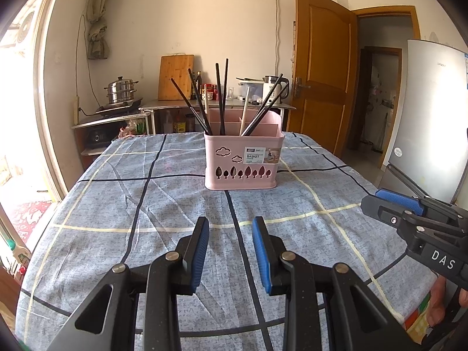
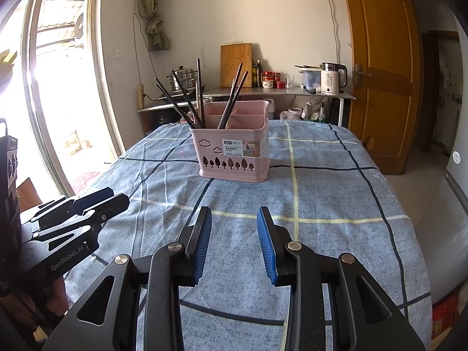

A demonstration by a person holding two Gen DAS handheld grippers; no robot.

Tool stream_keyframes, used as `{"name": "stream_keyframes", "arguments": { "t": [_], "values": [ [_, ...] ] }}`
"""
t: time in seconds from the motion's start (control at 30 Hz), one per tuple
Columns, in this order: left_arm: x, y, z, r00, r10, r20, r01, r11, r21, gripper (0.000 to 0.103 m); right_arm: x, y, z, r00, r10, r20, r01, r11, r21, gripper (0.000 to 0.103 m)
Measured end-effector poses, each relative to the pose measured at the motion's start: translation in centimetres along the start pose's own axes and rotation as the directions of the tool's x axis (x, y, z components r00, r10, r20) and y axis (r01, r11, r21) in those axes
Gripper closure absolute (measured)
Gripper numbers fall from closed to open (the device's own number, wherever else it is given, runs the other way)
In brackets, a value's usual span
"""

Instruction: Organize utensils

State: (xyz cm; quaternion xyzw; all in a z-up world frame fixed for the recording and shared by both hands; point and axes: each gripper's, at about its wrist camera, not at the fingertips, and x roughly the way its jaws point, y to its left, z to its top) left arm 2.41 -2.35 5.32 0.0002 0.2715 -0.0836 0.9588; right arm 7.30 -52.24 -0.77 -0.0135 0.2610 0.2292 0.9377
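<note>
A pink utensil basket (image 1: pixel 242 162) stands upright on the blue checked tablecloth (image 1: pixel 163 204), far from both grippers; it also shows in the right wrist view (image 2: pixel 234 158). Several black chopsticks (image 1: pixel 220 99) and pale utensil handles (image 1: pixel 244 110) stand in its compartments; the black chopsticks show in the right wrist view too (image 2: pixel 182 101). My left gripper (image 1: pixel 230 223) is open and empty, held low over the near part of the table. My right gripper (image 2: pixel 234 215) is open and empty beside it, and also appears at the right edge of the left wrist view (image 1: pixel 380 201).
A metal counter (image 1: pixel 216 105) stands against the back wall with a cutting board (image 1: pixel 175 77), a steamer pot (image 1: pixel 121 90), bottles and a kettle (image 1: pixel 275 89). A wooden door (image 1: pixel 321 67) and a fridge (image 1: pixel 430 117) are at the right. A bright doorway (image 2: pixel 58 87) is at the left.
</note>
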Motion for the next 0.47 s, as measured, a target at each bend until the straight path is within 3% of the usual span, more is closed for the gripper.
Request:
{"name": "stream_keyframes", "arguments": {
  "t": [0.47],
  "values": [
    [-0.35,0.02,-0.08,1.0,0.01,0.012,-0.01,1.0,-0.003,0.073,-0.02,0.06,-0.06,1.0,-0.001,0.001,0.001,1.0,-0.005,0.07]
  ]
}}
